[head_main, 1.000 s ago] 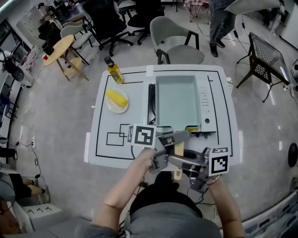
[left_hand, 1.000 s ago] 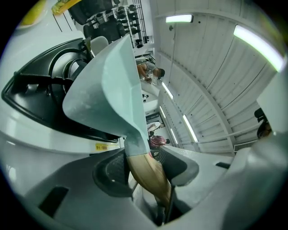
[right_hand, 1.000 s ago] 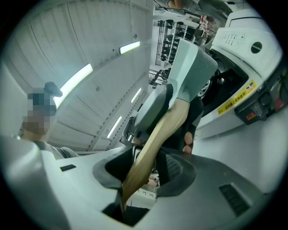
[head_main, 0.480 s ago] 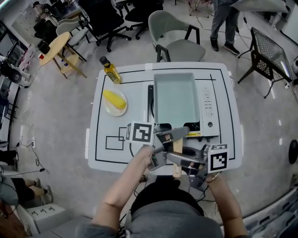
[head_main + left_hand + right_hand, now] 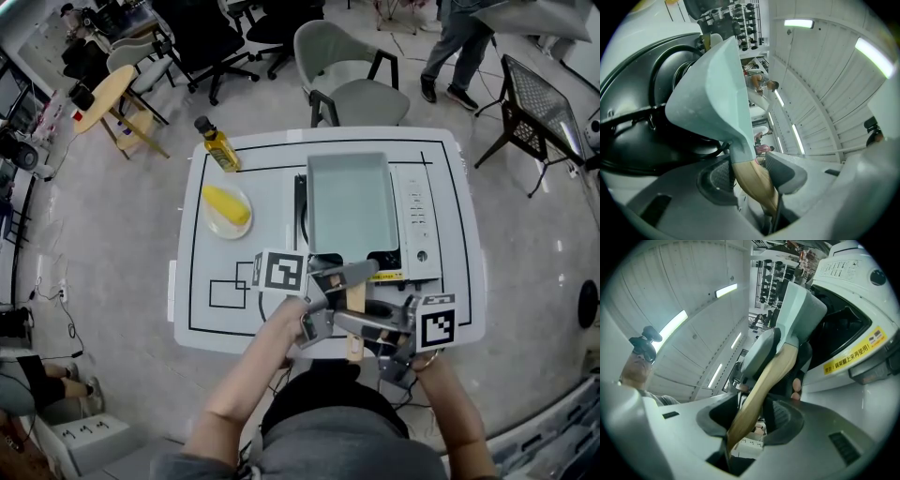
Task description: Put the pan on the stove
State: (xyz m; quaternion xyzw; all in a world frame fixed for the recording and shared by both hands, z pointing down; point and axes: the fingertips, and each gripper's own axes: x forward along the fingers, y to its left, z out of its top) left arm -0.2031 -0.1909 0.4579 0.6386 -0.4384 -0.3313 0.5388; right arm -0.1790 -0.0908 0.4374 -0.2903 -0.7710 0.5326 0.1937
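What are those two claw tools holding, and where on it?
The pan, by its wooden handle: left gripper near the pan body, right gripper nearer the free end.

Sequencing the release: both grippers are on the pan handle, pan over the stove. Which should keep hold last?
Left, probably. The left gripper grips the wooden handle right beside the pan, above the stove, giving better tilt control. The right gripper holds the handle's free end and can back off first.
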